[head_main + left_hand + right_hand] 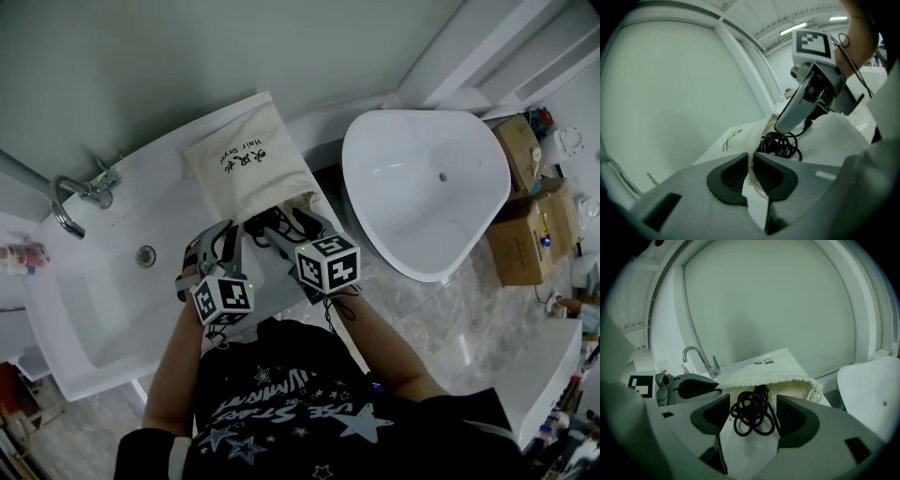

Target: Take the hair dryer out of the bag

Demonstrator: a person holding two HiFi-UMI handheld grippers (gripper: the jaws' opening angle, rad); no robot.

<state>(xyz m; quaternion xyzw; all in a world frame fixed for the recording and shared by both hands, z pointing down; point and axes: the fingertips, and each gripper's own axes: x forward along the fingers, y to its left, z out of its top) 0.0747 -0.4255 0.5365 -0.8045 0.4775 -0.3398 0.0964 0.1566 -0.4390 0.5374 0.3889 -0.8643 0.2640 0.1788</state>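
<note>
The dryer sits inside the bag [771, 367], hidden from us; only its black cord [751, 420] spills from the mouth. The bag lies lengthways away from us, with its mouth facing the claws. Our right claw [753, 404] is nearer: its jaws stand apart with the coil between them, unpinched. Our left claw [750, 161] is clamped on the bag's rim cloth, just left of the cord. The bag rests on the tub ledge [169, 164].

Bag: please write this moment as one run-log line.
left gripper: shut on bag rim | right gripper: open, cord between fingers | cord: coiled at bag mouth
</note>
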